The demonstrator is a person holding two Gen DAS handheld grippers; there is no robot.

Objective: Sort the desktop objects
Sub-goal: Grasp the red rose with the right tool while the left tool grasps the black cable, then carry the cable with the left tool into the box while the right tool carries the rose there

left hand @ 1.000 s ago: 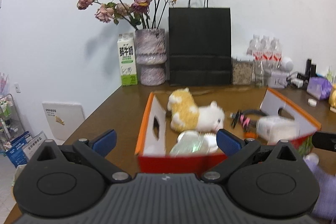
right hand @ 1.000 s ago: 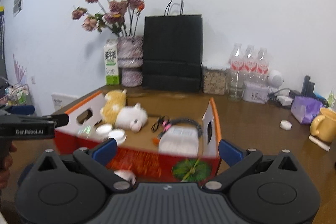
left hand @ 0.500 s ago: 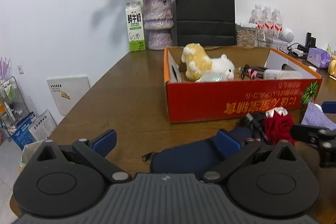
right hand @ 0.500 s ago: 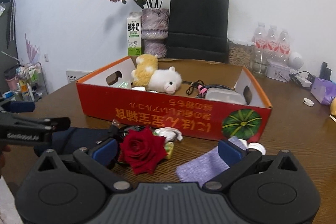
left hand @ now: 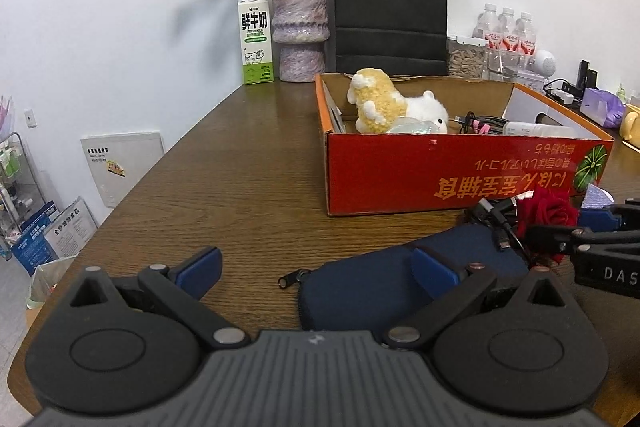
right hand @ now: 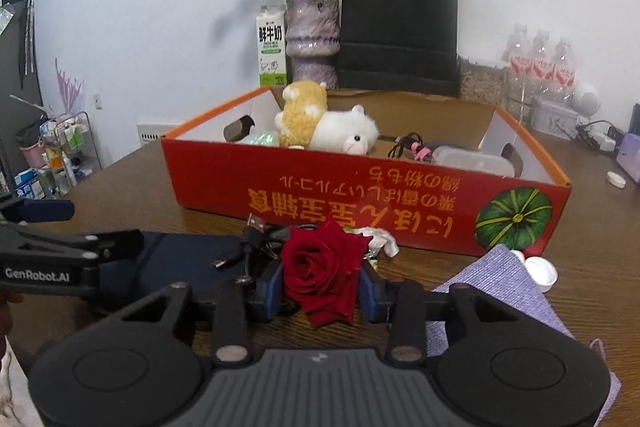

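Dark wood-grain tabletop (right hand: 580, 227) fills the scene from your grippers out to a pale wall, shown here from near to far.

Nearest, your right gripper (right hand: 320, 293) is closing around the soft red rose bloom (right hand: 322, 267), which sits between the two blue pads; whether both pads (right hand: 269, 293) already press the petals cannot be told, though they stand right against the flower's sides. Treat the bloom as light, soft and easily crushed: petals will bruise or slide off under a hard squeeze, so a grip low on the head, where it is firmest, is the better hold, with only gentle closing. No stem is visible. Just beside it on the right lies a limp lilac woven cloth (right hand: 516, 291), with small white caps (right hand: 542, 271) at its far corner.

Your left gripper (left hand: 316, 271) stands open and empty above the near edge of a flat navy zip pouch (left hand: 384, 287), which should be pliable and easy to pinch at an edge. On the pouch's far end rests a tangle of black cable (right hand: 252, 243), likely to trail when lifted.

Beyond these stands the red cardboard box with pumpkin print (right hand: 360, 203), already holding a yellow-and-white plush toy (right hand: 320, 127), a coiled cable and a pale plastic container (right hand: 476, 161).

Farthest, against the wall: a green-and-white milk carton (left hand: 256, 37), a mottled purple vase of dried roses (left hand: 299, 31), a black paper bag (left hand: 390, 15) and water bottles (left hand: 506, 31).
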